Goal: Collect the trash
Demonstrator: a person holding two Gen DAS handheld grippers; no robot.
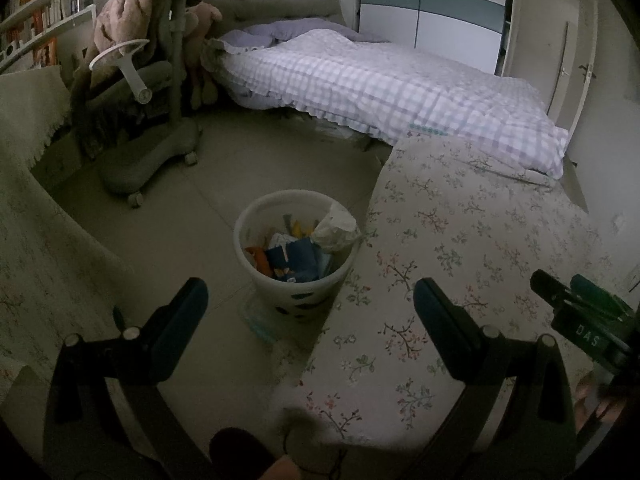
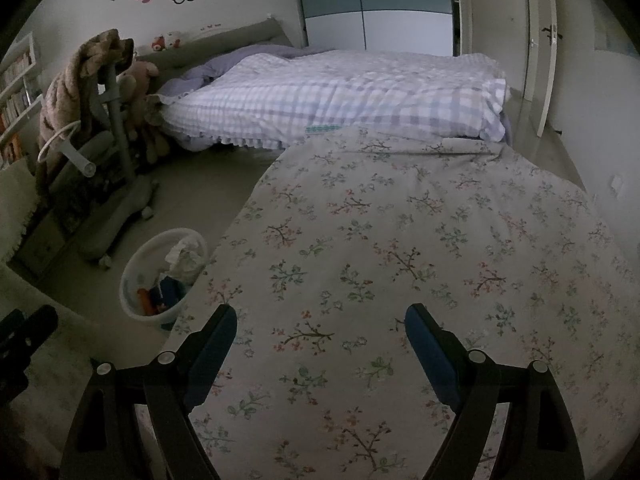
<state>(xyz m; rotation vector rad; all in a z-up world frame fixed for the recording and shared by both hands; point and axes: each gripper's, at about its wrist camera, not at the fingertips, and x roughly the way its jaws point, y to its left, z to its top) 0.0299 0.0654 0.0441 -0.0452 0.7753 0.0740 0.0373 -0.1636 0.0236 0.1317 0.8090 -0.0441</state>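
A white waste bin [image 1: 294, 288] stands on the floor beside a table draped in a floral cloth [image 1: 460, 240]. It holds blue and orange wrappers [image 1: 292, 256] and a crumpled white tissue [image 1: 334, 226] at its rim. My left gripper [image 1: 310, 300] is open and empty, just short of the bin and above it. The bin also shows in the right wrist view [image 2: 160, 276] at lower left. My right gripper [image 2: 320, 324] is open and empty above the floral cloth [image 2: 400, 260]. The right gripper's body shows in the left wrist view [image 1: 580, 316] at right.
A grey wheeled chair [image 1: 152, 120] draped with a brown blanket stands left of the bin. A bed with a checked quilt [image 1: 380, 84] lies behind. A cloth-covered desk [image 1: 36, 200] is at left, bookshelves [image 1: 44, 8] above it. A wardrobe [image 1: 428, 8] and door [image 1: 560, 60] are at the back.
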